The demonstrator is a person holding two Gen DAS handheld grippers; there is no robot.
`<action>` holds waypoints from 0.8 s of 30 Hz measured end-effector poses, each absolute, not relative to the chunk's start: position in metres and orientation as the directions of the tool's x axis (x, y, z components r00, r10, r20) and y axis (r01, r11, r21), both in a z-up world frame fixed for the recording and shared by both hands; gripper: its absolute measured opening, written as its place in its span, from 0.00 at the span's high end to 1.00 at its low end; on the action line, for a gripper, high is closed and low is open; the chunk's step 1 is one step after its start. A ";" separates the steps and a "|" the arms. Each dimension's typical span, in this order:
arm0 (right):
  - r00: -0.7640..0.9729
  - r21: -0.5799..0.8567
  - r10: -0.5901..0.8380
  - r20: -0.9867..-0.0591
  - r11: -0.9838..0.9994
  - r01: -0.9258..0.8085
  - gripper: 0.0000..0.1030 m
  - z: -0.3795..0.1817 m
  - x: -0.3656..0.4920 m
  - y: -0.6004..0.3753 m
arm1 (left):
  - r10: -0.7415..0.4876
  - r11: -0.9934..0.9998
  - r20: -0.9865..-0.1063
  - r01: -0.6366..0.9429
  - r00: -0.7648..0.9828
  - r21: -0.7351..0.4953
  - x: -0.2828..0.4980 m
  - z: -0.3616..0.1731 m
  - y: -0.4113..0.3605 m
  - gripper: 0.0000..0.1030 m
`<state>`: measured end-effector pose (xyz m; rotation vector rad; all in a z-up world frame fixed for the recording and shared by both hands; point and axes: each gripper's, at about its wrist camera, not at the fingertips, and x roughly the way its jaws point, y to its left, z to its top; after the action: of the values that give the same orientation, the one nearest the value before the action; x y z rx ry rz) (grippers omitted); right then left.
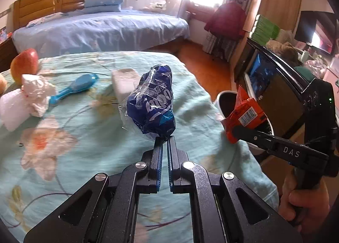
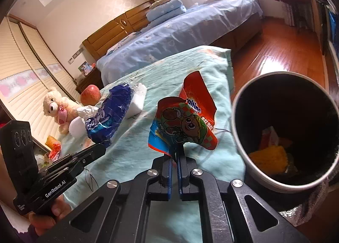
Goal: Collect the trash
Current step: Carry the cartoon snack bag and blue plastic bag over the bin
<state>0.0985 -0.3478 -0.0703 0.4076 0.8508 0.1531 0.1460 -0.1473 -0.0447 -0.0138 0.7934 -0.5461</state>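
Two tongs, one in each hand, each carry a piece of trash above a desk draped in a pale green flowered cloth. The left tongs are pinched tight on the tail of a crumpled blue wrapper, which stands up from the fingertips, clear of the cloth. The right tongs are clamped on the lower edge of an orange snack packet printed with a cartoon figure, held just left of a grey bin off the desk's right edge. Yellow and orange scraps lie in the bin's dark bottom. On the far left of the desk sit an apple, crumpled white paper, a blue brush, a white foam block and a teddy bear. Beyond them stands a bed with blue covers.
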 end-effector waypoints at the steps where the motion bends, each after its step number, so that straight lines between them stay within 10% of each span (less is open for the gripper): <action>1: 0.656 0.409 0.289 -0.698 0.912 0.033 0.97 -0.070 0.097 -0.350 | -0.474 0.859 -0.673 0.467 0.568 -0.210 0.145 -0.044 -0.151 0.96; 24: 0.688 0.384 0.170 -0.705 0.908 0.168 0.97 -0.070 0.057 -0.417 | -0.553 0.765 -0.675 0.619 0.489 -0.179 0.120 -0.038 -0.240 0.96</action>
<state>0.0566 -0.4175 -0.0697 0.4448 0.8189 0.0011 0.1196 -0.2403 -0.0377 0.0915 0.7849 -0.7134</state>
